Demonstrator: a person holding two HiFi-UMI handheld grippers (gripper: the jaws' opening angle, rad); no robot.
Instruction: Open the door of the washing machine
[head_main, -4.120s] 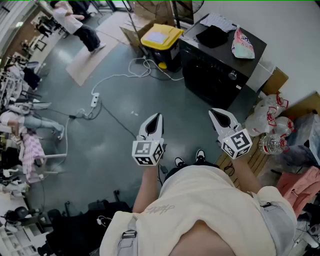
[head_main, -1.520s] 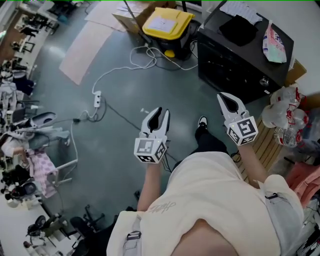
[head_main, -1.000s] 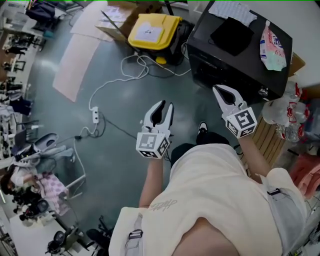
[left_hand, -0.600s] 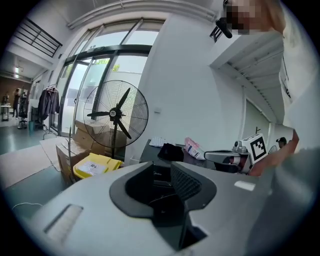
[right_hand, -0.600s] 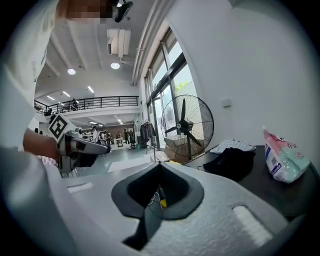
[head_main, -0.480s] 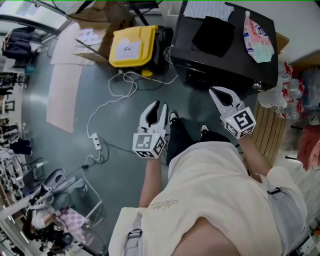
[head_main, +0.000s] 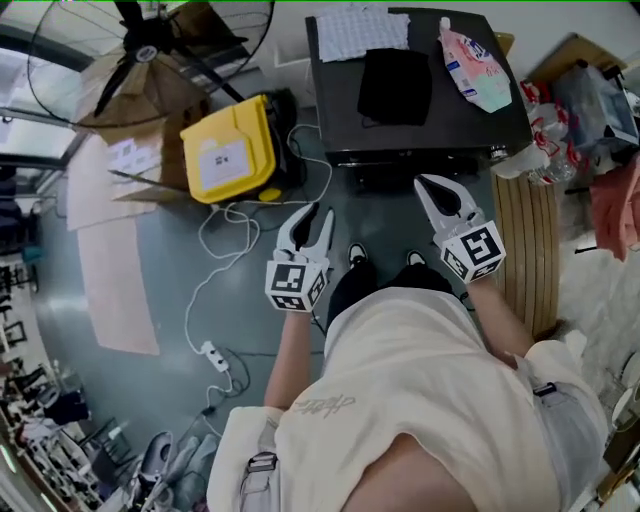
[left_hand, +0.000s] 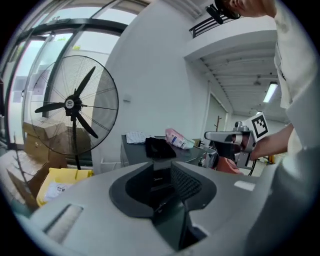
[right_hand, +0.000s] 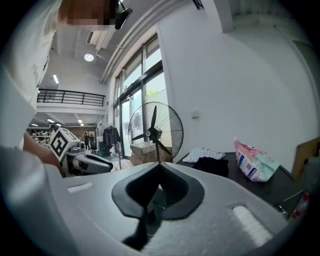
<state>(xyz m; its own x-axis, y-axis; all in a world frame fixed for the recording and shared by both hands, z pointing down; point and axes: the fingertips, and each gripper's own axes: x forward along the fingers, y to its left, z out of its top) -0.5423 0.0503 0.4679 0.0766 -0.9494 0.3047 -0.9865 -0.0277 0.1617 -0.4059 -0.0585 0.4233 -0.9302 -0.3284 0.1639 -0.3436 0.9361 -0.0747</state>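
Observation:
The black washing machine (head_main: 470, 125) stands straight ahead at the top of the head view. Only a narrow strip of its front face (head_main: 400, 168) shows, so its door is hidden from above. My left gripper (head_main: 318, 212) hangs open and empty over the floor, short of the machine's front left corner. In the left gripper view the machine (left_hand: 136, 152) shows through the gap of the left gripper (left_hand: 161, 167). My right gripper (head_main: 428, 184) is shut and empty, close before the machine's front right. In its own view the right gripper (right_hand: 159, 164) has its tips together.
On the machine lie a black cloth (head_main: 393, 85), a white cloth (head_main: 358, 32) and a pink packet (head_main: 472, 68). A yellow bin (head_main: 228, 150), cardboard boxes and a standing fan (head_main: 150, 50) are at its left. Cables (head_main: 235, 225) cross the floor. A slatted wooden panel (head_main: 525, 240) and bags are at the right.
The view has swung round so the washing machine now lies straight ahead and nearer. Both grippers have come closer to its front. Neither gripper's jaws have changed.

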